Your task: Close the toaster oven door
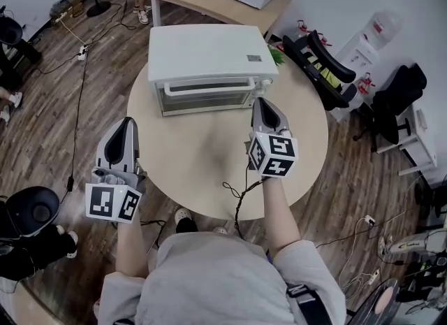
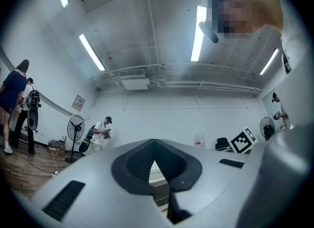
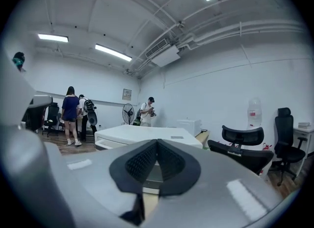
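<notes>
- The right tongs [image 1: 264, 107] are pressed fully together with nothing between them. They hover over the tabletop [image 1: 209, 170], just short of the toaster oven [image 1: 202, 54].
- The oven stands straight ahead of the right tongs, and its right front corner is the nearest part.
- The left tongs [image 1: 126, 124] are also closed tip to tip and empty. They hang off the near edge of the tabletop, with the oven well ahead of them and off to their right.
- The door [image 1: 206, 100] faces both tongs. Seen from above it looks upright against the oven body, with its handle [image 1: 209, 87] along the top, so the closing looks done or very nearly done.
- Risk: if the door is only resting and not latched, it could drop forward toward the right tongs. From above I cannot tell whether a thin gap remains.
- Risk: a further push from the right tongs on that near corner could slide or twist the light oven across the smooth tabletop, away from them. Nothing braces it, as the left tongs are too far off.
- Risk: a cable [image 1: 237, 194] trails on the tabletop behind and below the right tongs, and drawing that arm back could snag it.
</notes>
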A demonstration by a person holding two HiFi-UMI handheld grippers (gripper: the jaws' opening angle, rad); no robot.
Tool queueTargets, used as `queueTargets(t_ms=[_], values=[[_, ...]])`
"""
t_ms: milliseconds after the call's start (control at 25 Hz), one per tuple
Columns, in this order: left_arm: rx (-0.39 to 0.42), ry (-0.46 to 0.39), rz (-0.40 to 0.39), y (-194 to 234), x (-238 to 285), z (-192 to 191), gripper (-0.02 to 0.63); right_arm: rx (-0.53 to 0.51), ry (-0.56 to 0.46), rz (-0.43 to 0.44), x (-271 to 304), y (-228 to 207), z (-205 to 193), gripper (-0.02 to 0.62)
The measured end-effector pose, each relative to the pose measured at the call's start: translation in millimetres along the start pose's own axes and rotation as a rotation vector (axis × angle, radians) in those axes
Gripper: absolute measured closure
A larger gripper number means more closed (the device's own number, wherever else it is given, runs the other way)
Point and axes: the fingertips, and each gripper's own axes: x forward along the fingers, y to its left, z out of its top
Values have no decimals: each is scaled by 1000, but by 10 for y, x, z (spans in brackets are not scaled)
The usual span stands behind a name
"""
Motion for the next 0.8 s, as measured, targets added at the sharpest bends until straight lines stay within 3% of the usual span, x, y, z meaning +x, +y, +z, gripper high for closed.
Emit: queueTargets(t_ms=[240, 800], values=[[8, -17, 5, -136, -70, 80, 600, -66, -59, 22, -356, 108, 198, 584], [15, -43, -21, -686, -179, 250, 600, -62, -173, 58, -1189, -36, 649, 584]])
